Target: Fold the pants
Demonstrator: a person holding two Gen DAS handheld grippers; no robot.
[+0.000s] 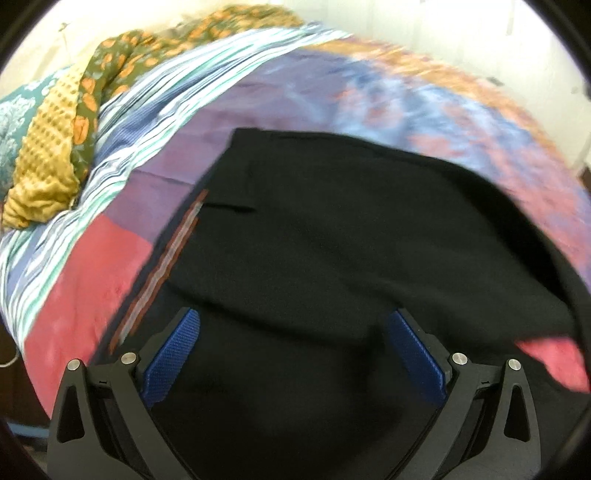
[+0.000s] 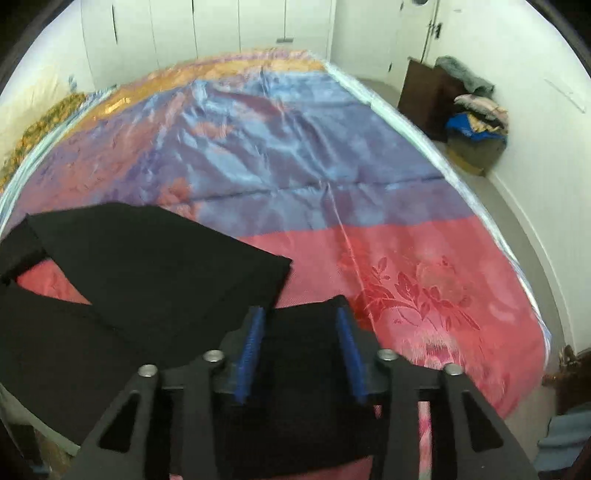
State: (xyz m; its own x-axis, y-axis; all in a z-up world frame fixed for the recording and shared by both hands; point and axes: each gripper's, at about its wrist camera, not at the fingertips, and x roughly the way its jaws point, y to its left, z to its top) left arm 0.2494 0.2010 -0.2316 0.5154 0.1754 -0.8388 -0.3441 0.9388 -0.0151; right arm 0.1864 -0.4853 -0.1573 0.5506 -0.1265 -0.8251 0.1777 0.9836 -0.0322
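Observation:
Black pants (image 1: 332,229) lie spread on a bed with a shiny pink, purple and blue cover (image 1: 92,280). A striped waistband lining shows at their left edge (image 1: 162,266). My left gripper (image 1: 293,321) is open just above the black fabric near the waist. In the right wrist view the two pant legs (image 2: 147,266) lie apart with pink cover (image 2: 424,280) between them. My right gripper (image 2: 300,317) is open over the end of the nearer leg, holding nothing.
Mustard and green floral bedding (image 1: 48,173) is piled at the head of the bed. A heap of clothes (image 2: 476,125) and a dark box (image 2: 424,92) stand on the floor by the right wall. White cupboards (image 2: 221,26) line the far wall.

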